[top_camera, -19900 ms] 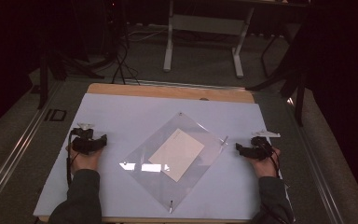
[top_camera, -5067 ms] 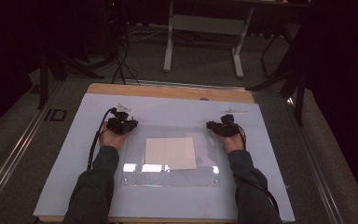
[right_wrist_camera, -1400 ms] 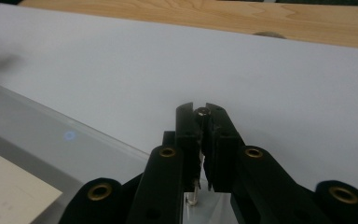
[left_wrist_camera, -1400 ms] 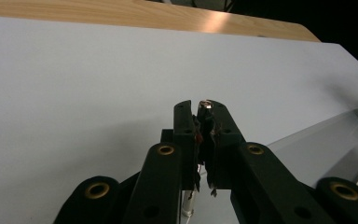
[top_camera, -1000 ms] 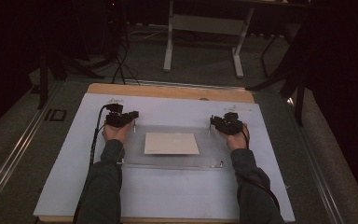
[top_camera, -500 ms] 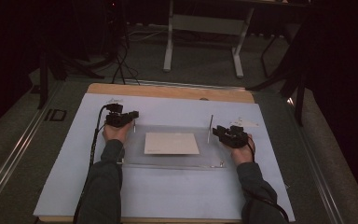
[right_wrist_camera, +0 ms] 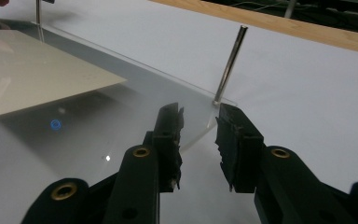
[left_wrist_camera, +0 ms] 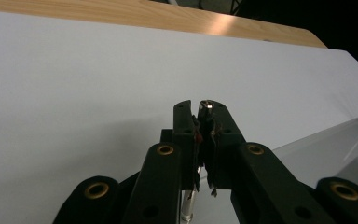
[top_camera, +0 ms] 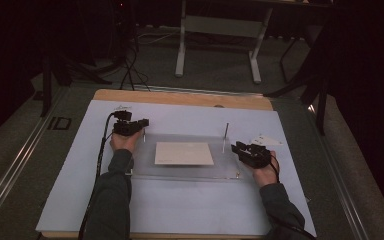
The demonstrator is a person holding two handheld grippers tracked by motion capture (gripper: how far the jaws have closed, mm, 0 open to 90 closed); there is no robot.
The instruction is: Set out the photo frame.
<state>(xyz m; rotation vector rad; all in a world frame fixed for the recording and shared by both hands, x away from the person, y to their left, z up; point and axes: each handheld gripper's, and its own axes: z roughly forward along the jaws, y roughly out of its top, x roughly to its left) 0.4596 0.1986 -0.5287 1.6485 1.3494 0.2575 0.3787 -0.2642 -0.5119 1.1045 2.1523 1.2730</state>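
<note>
we see the clear sheet (top_camera: 190, 157) flat on the desk (top_camera: 180, 210); left hand-held gripper (left_wrist_camera: 203, 109) clamped on a corner pin (left_wrist_camera: 206, 105), right hand-held gripper (right_wrist_camera: 199, 116) apart, near another pin (right_wrist_camera: 230, 65); remaining work unclear.

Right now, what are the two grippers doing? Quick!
Left gripper: closed on a thin metal pin.
Right gripper: open, holding nothing, near another pin.
</note>
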